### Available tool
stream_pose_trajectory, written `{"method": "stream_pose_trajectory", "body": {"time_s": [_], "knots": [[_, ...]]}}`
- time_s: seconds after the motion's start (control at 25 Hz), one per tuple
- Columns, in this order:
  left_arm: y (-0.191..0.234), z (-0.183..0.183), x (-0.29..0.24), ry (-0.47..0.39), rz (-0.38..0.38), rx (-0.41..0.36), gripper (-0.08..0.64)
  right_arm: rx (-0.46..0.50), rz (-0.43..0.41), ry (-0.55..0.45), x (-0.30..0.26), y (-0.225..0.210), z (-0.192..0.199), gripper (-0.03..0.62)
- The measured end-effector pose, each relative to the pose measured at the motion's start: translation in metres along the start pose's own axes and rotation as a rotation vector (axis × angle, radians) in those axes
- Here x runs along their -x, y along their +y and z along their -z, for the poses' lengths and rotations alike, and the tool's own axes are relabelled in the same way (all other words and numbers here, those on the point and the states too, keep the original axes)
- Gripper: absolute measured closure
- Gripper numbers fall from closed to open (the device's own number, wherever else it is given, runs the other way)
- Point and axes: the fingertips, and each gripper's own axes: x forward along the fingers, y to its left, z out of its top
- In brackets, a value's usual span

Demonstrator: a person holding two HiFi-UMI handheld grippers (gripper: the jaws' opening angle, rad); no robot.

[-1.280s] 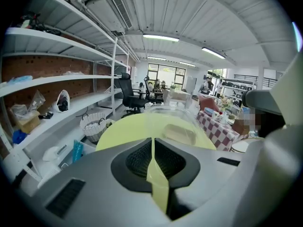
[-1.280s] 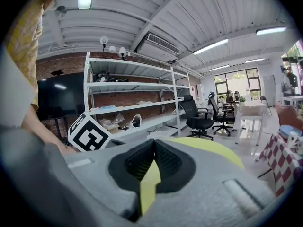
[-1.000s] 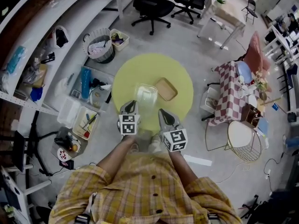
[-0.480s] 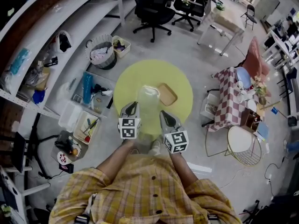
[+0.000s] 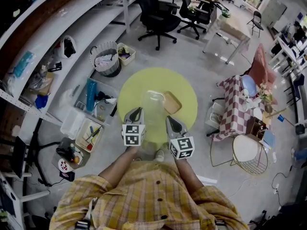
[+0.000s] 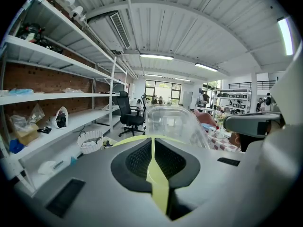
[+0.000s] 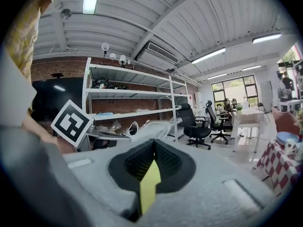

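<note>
Overhead, a clear plastic container is seen between the left claw and the right claw, over the round yellow counter — both claws are clenched, with nothing pinched in either.

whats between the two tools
A clear plastic box lies between the left tool and the right tool, over the yellow round table; the head view shows it.
</note>
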Motion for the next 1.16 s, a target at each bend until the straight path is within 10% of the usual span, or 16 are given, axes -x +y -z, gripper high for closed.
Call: {"method": "stream_pose_trajectory", "body": {"time_s": [1.16], "knots": [[-0.002,-0.010,0.008,-0.042,-0.001,-0.033,0.535,0.002,0.022,-0.017,0.001,-0.005,-0.003,0.595]]}}
